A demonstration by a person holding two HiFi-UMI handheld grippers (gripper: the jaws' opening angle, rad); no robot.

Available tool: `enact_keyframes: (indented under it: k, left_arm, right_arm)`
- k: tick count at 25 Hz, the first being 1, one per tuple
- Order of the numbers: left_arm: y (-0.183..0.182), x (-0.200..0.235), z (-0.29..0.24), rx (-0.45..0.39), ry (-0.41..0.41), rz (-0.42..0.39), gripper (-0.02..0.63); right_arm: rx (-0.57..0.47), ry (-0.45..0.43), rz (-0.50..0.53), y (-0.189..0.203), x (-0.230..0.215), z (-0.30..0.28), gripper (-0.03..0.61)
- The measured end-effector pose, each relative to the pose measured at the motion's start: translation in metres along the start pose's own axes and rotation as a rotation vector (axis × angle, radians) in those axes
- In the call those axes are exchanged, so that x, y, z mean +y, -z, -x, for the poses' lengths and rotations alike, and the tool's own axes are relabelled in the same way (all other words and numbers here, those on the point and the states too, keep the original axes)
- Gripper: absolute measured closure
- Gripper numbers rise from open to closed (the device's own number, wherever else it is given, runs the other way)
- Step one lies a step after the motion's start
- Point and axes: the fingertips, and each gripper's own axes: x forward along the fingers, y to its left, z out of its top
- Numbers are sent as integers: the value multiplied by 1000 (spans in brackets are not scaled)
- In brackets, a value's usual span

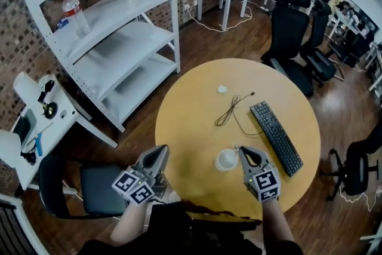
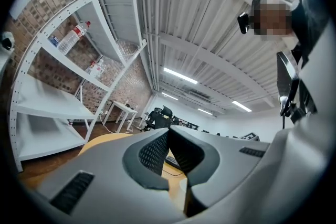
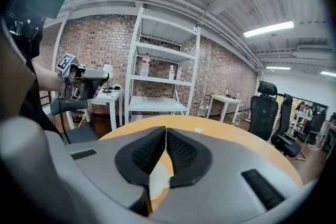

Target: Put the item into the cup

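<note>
Two sets of grey tongs hang at the near edge of the round yellow wooden surface (image 1: pixel 191 122). We find the left tongs (image 1: pixel 161 150) closed, tips together with nothing between them. They are held over the near left rim, well apart from everything that lies on the surface. We find the right tongs (image 1: pixel 242 151) likewise closed and empty, tips meeting, just to the right of the small white round cup (image 1: pixel 226 159). Whether they touch its rim we cannot tell. The cup stands upright close to the near edge. The task's thing, a small white lump (image 1: pixel 222 89), lies on the far part of the surface, well apart from the cup and from both tongs. Between lump and cup lies a thin black cable (image 1: pixel 229 110), loosely looped. A long black keyboard (image 1: pixel 276 137) lies slanted to the right, near the right tongs.
</note>
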Motion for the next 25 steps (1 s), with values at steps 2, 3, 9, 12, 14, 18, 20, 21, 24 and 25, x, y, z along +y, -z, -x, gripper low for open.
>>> enact_keyframes:
  k: [2,3,9,12,14,18,20,21,24,25]
  left_arm:
    - [2,5,7,-2,-17,9,620]
    - [4,7,11,-2,-26,13,620]
    - [7,10,22,-12,-47,32,620]
    - [10,12,25,-4,-52,33,620]
    - [9,14,25,-3,-54,29,620]
    - [7,14,18,6,-40,15,620]
    - [5,13,11,16,-16,4,620]
    - [4,12,7,21,-4,-2,620]
    - [3,6,-7,40,39,-22,620]
    - [3,3,-11,45,57,-28,620]
  right_arm:
    - [22,-14,-17,10,4,-4,567]
    - [32,-23,-26,14,7,-7,563]
    - [87,-71,-135,46,10,-15,460]
    - [76,-60,-147,47,7,-14,460]
    - [48,-47,-156,42,3,-11,460]
    - [-54,-22,-172,20,-6,4,460]
    - [-114,18,-174,9,-15,15,460]
    - [-133,43,-173,5,-20,22,460]
    - [-180,132,-174,-3,-34,47,460]
    - [-202,163,-174,-2,-39,57,460]
